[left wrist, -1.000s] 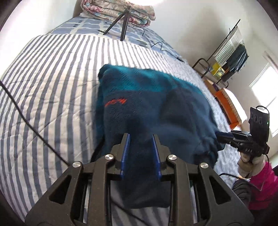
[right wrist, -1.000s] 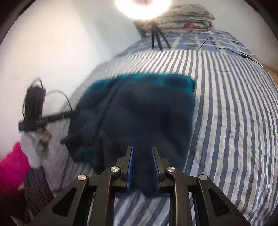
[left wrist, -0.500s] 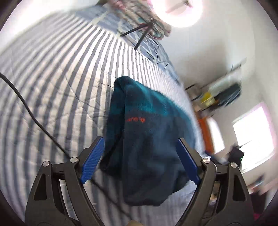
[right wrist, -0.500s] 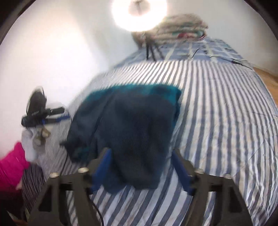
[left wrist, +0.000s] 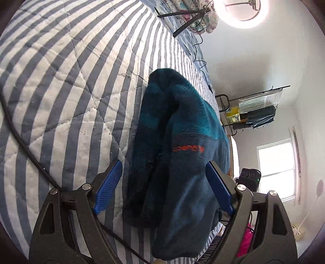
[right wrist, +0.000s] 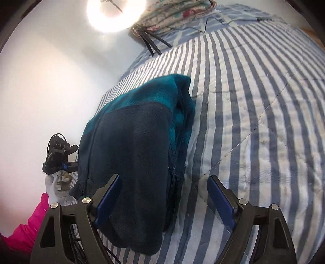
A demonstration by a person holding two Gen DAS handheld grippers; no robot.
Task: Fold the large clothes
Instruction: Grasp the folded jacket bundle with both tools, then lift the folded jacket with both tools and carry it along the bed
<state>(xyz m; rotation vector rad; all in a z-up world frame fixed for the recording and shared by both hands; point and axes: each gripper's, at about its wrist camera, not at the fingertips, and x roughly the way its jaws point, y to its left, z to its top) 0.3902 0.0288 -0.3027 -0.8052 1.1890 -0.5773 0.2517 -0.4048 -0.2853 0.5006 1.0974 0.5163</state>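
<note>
A dark navy and teal fleece jacket (left wrist: 178, 154) with an orange logo lies folded into a compact bundle on the striped bedspread (left wrist: 67, 77). It also shows in the right wrist view (right wrist: 138, 146). My left gripper (left wrist: 162, 184) is open and empty, its blue pads spread on either side of the jacket's near end. My right gripper (right wrist: 164, 199) is open and empty, held above the jacket's near edge, left pad over the fleece. The left gripper also shows in the right wrist view (right wrist: 59, 154), beside the jacket at the bed's edge.
A black cable (left wrist: 26, 146) runs across the bedspread at the left. A tripod (left wrist: 182, 22) and folded floral bedding (right wrist: 176, 12) sit at the head of the bed. A ring light (right wrist: 113, 14) shines above. A clothes rack (left wrist: 254, 109) stands beyond the bed.
Both grippers were shut on the jacket's near edge a second ago. They have opened, let it go and drawn back; the jacket now rests folded on the bed.
</note>
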